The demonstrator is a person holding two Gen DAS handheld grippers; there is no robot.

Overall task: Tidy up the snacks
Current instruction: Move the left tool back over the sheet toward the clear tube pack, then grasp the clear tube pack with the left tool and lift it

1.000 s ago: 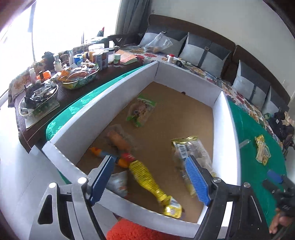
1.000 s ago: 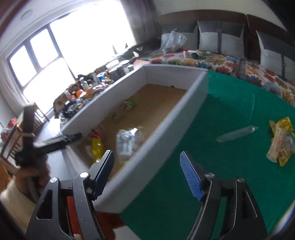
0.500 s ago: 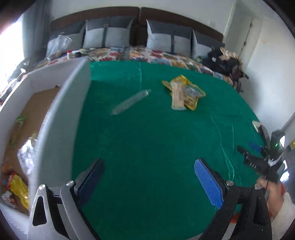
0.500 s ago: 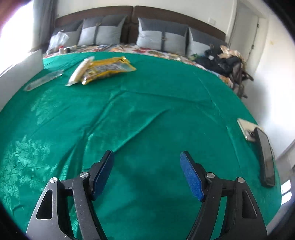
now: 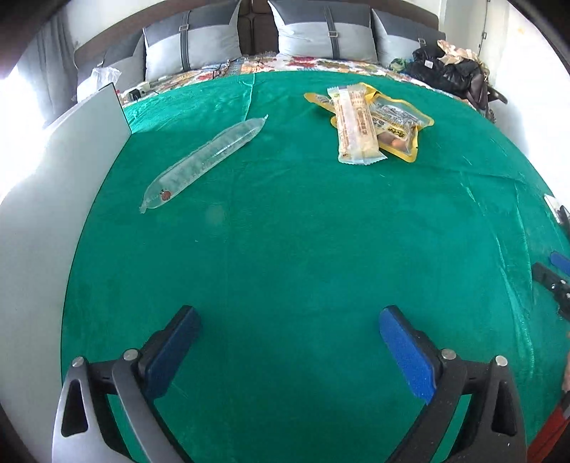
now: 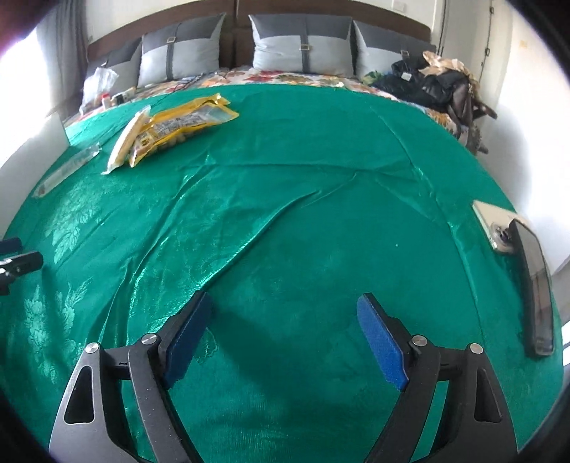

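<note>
On the green cloth [image 5: 302, 249] lie a long clear tube snack [image 5: 206, 162], a pale wrapped bar [image 5: 356, 124] and a yellow pouch [image 5: 402, 121] under it. My left gripper [image 5: 286, 320] hovers well short of them, its jaws opening with nothing between them. The white box wall [image 5: 53, 178] stands at the left. In the right wrist view the yellow pouch [image 6: 185, 121], the bar [image 6: 124, 142] and the tube [image 6: 64, 171] lie far off at the upper left. My right gripper [image 6: 285, 306] hangs over bare cloth [image 6: 285, 213], jaws opening, empty.
Two phones [image 6: 534, 277] lie at the cloth's right edge. Grey cushions [image 5: 313, 32] line the sofa behind, with a dark heap of bags [image 6: 434, 85] at its right end. The other gripper's tip [image 5: 555, 281] shows at the right edge of the left wrist view.
Both grippers swung right, away from the white box and its snacks, and now face the green cloth. Both sets of jaws stand wider than before.
</note>
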